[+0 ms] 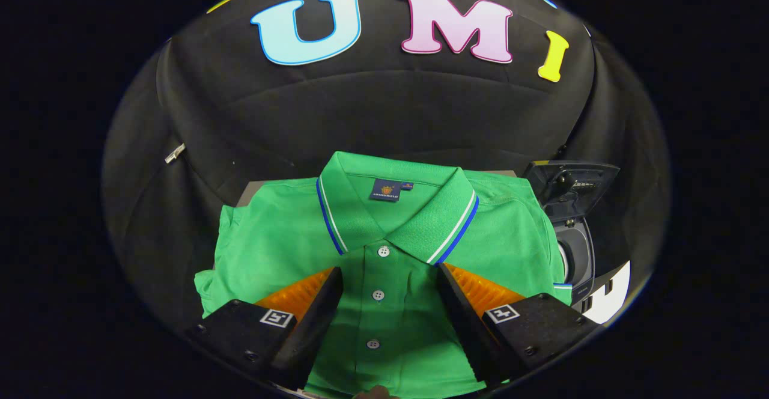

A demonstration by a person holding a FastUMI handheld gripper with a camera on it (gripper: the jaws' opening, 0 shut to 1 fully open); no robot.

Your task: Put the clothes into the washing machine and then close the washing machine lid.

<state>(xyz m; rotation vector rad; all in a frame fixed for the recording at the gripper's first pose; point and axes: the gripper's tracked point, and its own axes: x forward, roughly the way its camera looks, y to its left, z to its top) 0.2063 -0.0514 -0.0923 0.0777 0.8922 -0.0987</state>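
Fingers of the gripper [389,279] stand spread wide just above a folded green polo shirt [384,249], one on each side of its button placket, below the collar; neither visibly presses the cloth. By my reading the pickup is the step in hand: the shirt still lies flat on a grey table [249,190], not yet in the small washing machine [574,231] that stands just beside its sleeve, lid [571,182] raised. Next the fingers must drop and pinch a fold of fabric. Loose, floppy cloth may trail and snag on the machine's narrow opening.
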